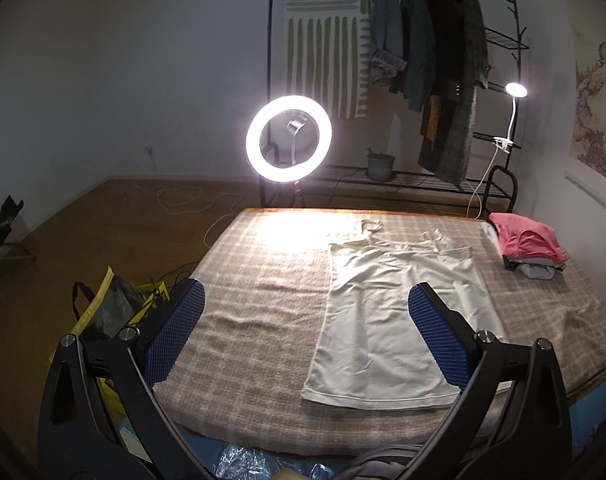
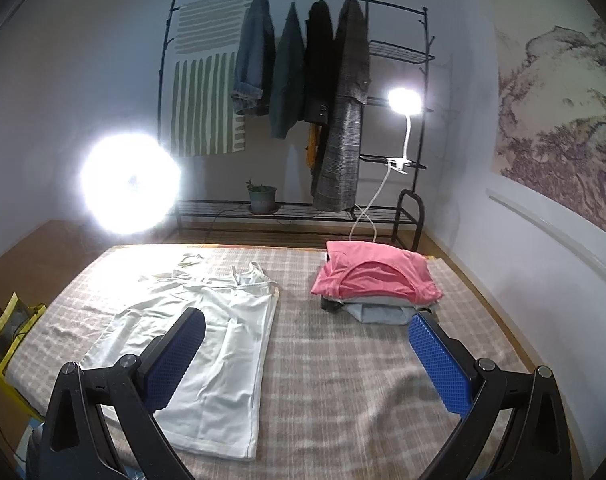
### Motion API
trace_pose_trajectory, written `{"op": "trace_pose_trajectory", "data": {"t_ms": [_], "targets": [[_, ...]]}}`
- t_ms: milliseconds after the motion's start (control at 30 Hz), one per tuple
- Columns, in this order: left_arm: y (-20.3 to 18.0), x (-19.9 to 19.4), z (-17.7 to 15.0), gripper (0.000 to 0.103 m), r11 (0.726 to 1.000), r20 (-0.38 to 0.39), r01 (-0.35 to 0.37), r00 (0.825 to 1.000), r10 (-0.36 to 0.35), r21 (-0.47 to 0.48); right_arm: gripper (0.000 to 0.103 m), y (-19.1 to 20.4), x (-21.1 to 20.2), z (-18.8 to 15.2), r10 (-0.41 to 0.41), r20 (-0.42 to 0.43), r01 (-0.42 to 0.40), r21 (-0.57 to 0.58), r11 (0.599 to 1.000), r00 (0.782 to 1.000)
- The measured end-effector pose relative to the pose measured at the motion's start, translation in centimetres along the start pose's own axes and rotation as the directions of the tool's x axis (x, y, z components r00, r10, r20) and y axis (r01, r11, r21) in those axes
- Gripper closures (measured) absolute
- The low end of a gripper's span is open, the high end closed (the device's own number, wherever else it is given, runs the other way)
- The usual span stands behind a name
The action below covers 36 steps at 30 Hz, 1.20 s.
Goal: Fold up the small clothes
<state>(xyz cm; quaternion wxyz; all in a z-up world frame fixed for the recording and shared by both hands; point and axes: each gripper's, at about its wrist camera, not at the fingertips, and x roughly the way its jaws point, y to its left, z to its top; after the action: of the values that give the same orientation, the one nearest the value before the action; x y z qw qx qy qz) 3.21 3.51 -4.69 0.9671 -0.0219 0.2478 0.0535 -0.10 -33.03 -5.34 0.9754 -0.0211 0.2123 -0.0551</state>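
Observation:
A white strappy top [image 1: 387, 312] lies flat on the checked blanket [image 1: 255, 304], straps at the far end, hem toward me. It also shows in the right wrist view [image 2: 207, 344]. My left gripper [image 1: 307, 328] is open and empty above the hem's left part. My right gripper [image 2: 307, 356] is open and empty, its left finger [image 2: 175, 360] over the top's right half. A stack of folded clothes with a pink piece on top [image 2: 375, 276] sits at the far right; it also shows in the left wrist view [image 1: 531, 244].
A lit ring light [image 1: 289, 138] stands beyond the blanket's far edge. A clothes rack with hanging coats [image 2: 303, 80] and a clip lamp [image 2: 403, 100] is behind. A yellow bag [image 1: 111, 304] lies on the floor at the left.

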Motion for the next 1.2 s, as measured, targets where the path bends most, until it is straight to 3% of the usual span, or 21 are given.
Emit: {"op": "trace_pose_trajectory", "data": {"t_ms": [133, 200, 333, 433, 600, 700, 933, 1067, 1200], "targets": [[1.7, 2.5, -2.0, 0.006, 0.999, -0.046, 0.016, 0.999, -0.018, -0.033, 0.000, 1.1, 2.3, 1.0, 0.076, 0.029, -0.075, -0.021, 0.997, 0.997], [2.3, 4.0, -3.0, 0.014, 0.997, -0.091, 0.046, 0.995, -0.051, -0.064, 0.000, 1.8, 3.4, 1.4, 0.141, 0.053, -0.140, -0.026, 0.990, 0.989], [3.3, 7.6, -5.6, 0.019, 0.985, -0.196, 0.100, 0.972, -0.126, -0.138, 0.000, 4.7, 6.4, 2.9, 0.213, 0.013, -0.211, -0.081, 0.974, 0.977], [3.8, 10.2, -7.6, 0.030, 0.971, -0.271, 0.131, 0.945, -0.184, -0.201, 0.001, 7.2, 8.6, 3.8, 0.265, -0.040, -0.268, -0.117, 0.956, 0.964], [4.5, 13.8, -10.6, 0.032, 0.951, -0.349, 0.144, 0.907, -0.237, -0.272, 0.010, 10.9, 11.5, 4.7, 0.368, -0.099, -0.379, -0.136, 0.915, 0.924], [4.9, 15.4, -12.1, 0.041, 0.944, -0.384, 0.143, 0.888, -0.255, -0.296, 0.017, 13.5, 13.4, 4.8, 0.437, -0.151, -0.456, -0.131, 0.880, 0.887], [4.5, 18.0, -14.3, 0.044, 0.930, -0.430, 0.176, 0.848, -0.310, -0.323, 0.027, 18.9, 19.6, 5.0, 0.515, -0.279, -0.553, -0.078, 0.829, 0.811], [4.0, 18.8, -15.0, 0.046, 0.928, -0.443, 0.194, 0.835, -0.326, -0.318, 0.031, 21.6, 23.4, 5.0, 0.540, -0.342, -0.583, -0.032, 0.812, 0.769], [4.0, 19.7, -15.4, 0.046, 0.925, -0.450, 0.195, 0.829, -0.333, -0.327, 0.040, 24.6, 27.2, 5.0, 0.543, -0.393, -0.590, 0.004, 0.808, 0.742]]}}
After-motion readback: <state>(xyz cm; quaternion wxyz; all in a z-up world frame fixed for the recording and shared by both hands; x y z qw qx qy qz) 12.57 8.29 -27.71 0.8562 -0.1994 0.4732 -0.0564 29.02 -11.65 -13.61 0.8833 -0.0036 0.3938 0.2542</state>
